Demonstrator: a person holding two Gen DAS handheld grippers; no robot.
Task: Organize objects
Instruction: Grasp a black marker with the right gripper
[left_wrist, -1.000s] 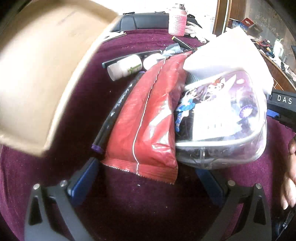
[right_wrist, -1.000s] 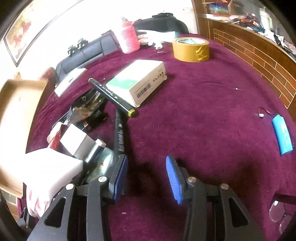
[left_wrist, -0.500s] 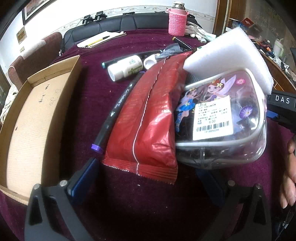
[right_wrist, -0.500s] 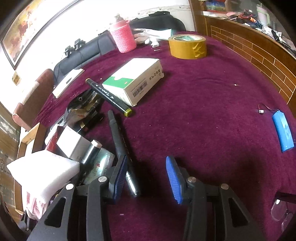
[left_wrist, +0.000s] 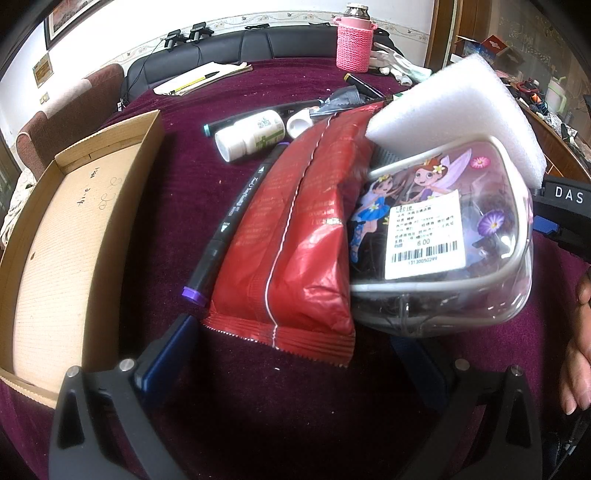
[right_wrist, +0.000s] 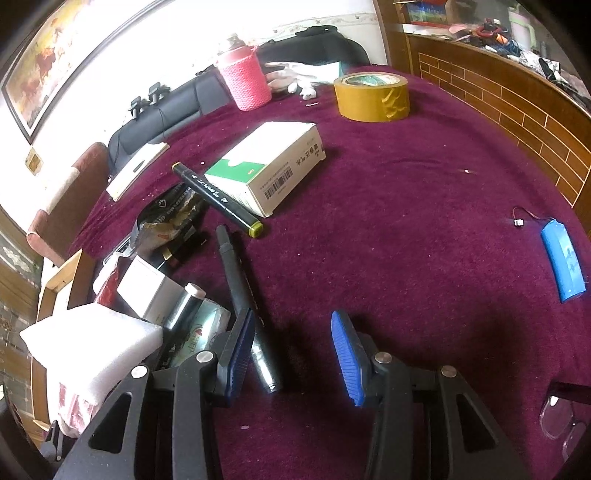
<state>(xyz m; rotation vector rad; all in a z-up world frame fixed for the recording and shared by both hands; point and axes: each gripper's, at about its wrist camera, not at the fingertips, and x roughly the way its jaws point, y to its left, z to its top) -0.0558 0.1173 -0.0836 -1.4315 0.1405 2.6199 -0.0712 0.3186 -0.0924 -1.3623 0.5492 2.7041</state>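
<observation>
**Pile of clutter on the maroon cloth, both grippers standing open over it**

A glossy red foil snack packet (left_wrist: 295, 236) lies in the middle of a heap on the maroon velvet tablecloth (right_wrist: 424, 221). Leaning against its right side is a clear plastic pouch printed with cartoon fairies (left_wrist: 443, 236) and bearing a white barcode label; a white foam block (left_wrist: 458, 114) rests on top of both. Along the packet's left edge lies a black marker with a purple end (left_wrist: 229, 229), and beyond it a white pill bottle with a green label (left_wrist: 255, 134) on its side. An open brown cardboard box (left_wrist: 66, 236) sits to the left, apart from the heap.

The left gripper (left_wrist: 295, 354) has its blue-padded jaws spread wide, the packet's lower edge between them but not pressed.

The right gripper (right_wrist: 291, 347) is partly open and holds nothing; a dark grey pen with a silver end (right_wrist: 247, 310) lies just beside its left pad, contact unclear. Farther off are a black marker with an olive cap (right_wrist: 218, 199) propped on a white-and-green carton (right_wrist: 269, 170), a roll of tan packing tape (right_wrist: 371, 96), a pink knitted bottle sleeve (right_wrist: 245, 79) and a blue battery pack with a wire (right_wrist: 563, 258).
</observation>
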